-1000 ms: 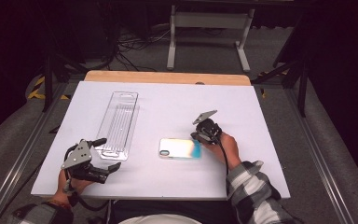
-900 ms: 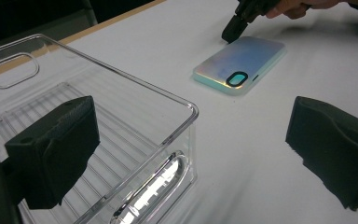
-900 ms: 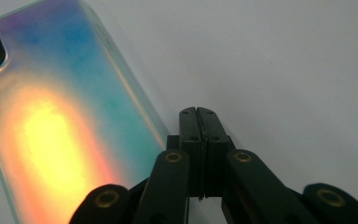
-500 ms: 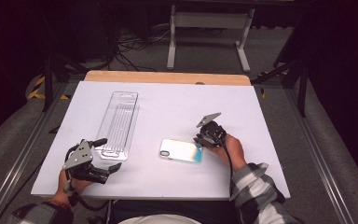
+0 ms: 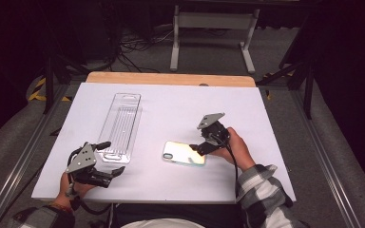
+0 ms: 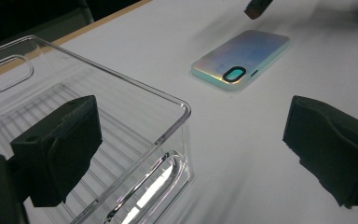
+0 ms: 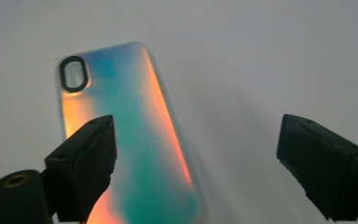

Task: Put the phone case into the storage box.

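The phone case (image 5: 183, 153) lies flat on the white table (image 5: 266, 137), camera hole up, well to the right of the clear plastic tray (image 5: 121, 126). The right gripper (image 5: 200, 148) hovers at the case's right end, jaws spread wide, holding nothing. The left gripper (image 5: 111, 159) sits by the tray's near end, jaws likewise apart and empty.

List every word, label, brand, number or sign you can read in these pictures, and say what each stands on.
None can be read. The iridescent phone case bears no print in any view. The clear plastic package shows ribs and a hang slot, no lettering. Neither gripper's jaws carry markings.
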The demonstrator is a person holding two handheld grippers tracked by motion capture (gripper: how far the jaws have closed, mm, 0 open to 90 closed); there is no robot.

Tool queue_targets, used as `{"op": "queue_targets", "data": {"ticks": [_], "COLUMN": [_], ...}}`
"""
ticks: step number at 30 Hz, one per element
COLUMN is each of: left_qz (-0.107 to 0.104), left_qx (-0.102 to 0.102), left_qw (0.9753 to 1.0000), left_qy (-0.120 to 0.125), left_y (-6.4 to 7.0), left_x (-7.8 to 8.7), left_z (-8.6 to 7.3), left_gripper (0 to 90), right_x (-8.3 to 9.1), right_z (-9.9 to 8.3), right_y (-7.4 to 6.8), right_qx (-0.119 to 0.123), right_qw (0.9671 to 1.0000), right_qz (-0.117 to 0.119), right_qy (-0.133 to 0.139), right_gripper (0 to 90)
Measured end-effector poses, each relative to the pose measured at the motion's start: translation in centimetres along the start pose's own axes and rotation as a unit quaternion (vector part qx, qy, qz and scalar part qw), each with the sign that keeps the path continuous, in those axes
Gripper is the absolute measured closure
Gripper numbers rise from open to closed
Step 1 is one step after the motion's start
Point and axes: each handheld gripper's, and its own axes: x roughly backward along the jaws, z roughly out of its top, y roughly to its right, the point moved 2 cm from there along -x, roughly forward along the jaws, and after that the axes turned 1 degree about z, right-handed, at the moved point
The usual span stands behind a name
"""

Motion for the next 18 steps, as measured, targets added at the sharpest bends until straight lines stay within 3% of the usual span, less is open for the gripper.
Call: {"op": "queue_targets", "data": {"ticks": [2,6,9,12,14,18], "left_qz": [0.000,-0.001,-0.002,-0.003,-0.004,0.000], "left_qx": [0.000,0.001,0.003,0.003,0.003,0.004], "left_qw": [1.0000,1.0000,1.0000,1.0000,1.0000,1.0000], "left_qy": [0.000,0.000,0.000,0.000,0.000,0.003], "left_y": [0.0,0.0,0.0,0.1,0.0,0.0], "left_x": [-0.1,-0.1,-0.1,-0.1,-0.1,0.0], "left_z": [0.0,0.0,0.0,0.0,-0.1,-0.1], "left_gripper": [5.0,4.9,4.5,4.3,4.3,4.1], "right_x": [-0.4,-1.0,-1.9,-2.8,-3.6,-5.3], "right_z": [0.5,1.3,2.5,3.5,4.1,4.7], "right_y": [-0.2,-0.8,-1.7,-2.4,-2.8,-3.5], "right_qx": [-0.005,0.010,0.032,0.051,0.060,0.072], "right_qw": [0.9994,0.9980,0.9951,0.9926,0.9891,0.9839], "right_qz": [0.030,0.053,0.077,0.084,0.098,0.102], "right_qy": [-0.017,-0.032,-0.054,-0.072,-0.092,-0.129], "right_gripper": [8.7,7.9,7.7,7.2,7.1,7.3]}}
